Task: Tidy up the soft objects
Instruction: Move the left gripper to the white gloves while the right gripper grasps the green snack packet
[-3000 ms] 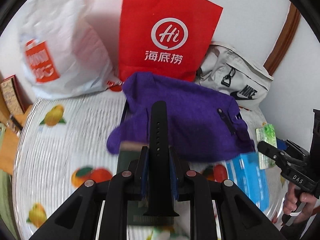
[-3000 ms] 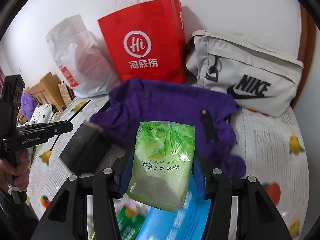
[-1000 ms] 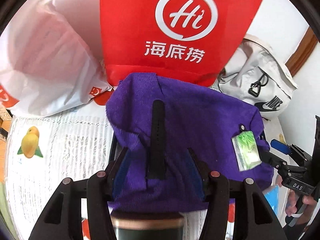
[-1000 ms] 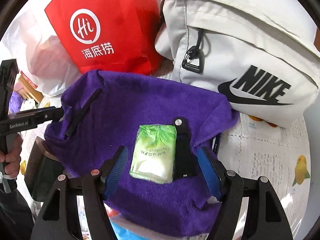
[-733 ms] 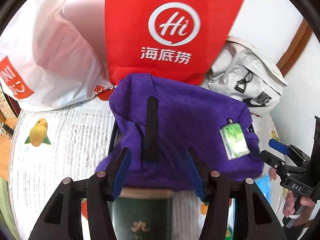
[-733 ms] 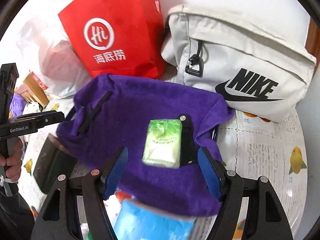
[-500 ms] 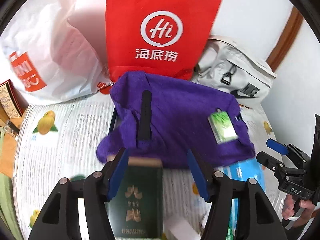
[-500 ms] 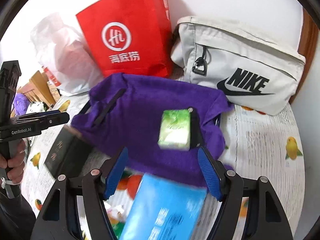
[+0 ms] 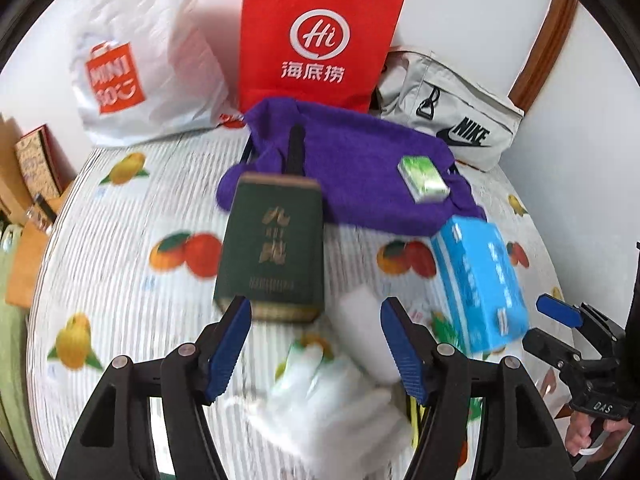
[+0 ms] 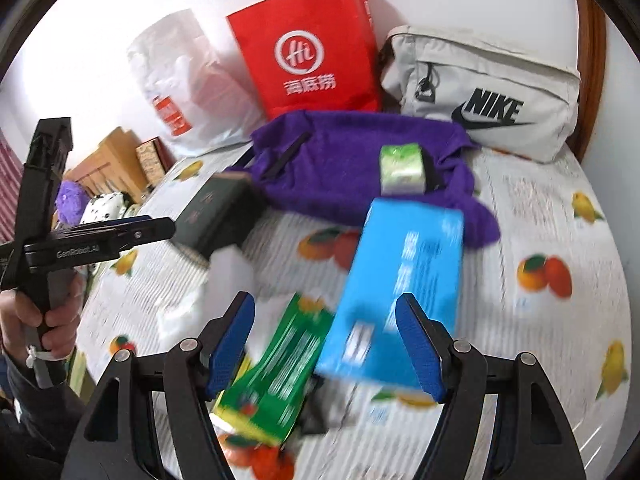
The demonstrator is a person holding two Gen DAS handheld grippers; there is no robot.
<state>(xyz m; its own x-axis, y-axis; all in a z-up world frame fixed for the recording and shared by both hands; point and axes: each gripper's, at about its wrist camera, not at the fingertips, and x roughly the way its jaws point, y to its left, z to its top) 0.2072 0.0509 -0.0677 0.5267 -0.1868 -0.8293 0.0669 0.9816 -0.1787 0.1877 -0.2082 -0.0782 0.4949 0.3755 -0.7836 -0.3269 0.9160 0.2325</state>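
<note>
A purple towel (image 9: 352, 176) lies at the back of the table, also in the right wrist view (image 10: 352, 160). On it lie a black watch strap (image 9: 296, 148) and a green tissue pack (image 9: 423, 174), the pack also seen from the right (image 10: 401, 170). My left gripper (image 9: 316, 344) is open and empty, above a white glove (image 9: 332, 404). My right gripper (image 10: 324, 344) is open and empty, over a blue tissue box (image 10: 400, 292) and a green packet (image 10: 276, 376).
A dark green box (image 9: 272, 248) lies in front of the towel. A red paper bag (image 9: 316, 40), a white plastic bag (image 9: 136, 64) and a grey Nike bag (image 9: 452, 124) stand along the back wall. A fruit-print cloth (image 9: 120, 264) covers the table.
Both grippers let go of the strap and the tissue pack on the towel, opened, and pulled back toward the table's near side.
</note>
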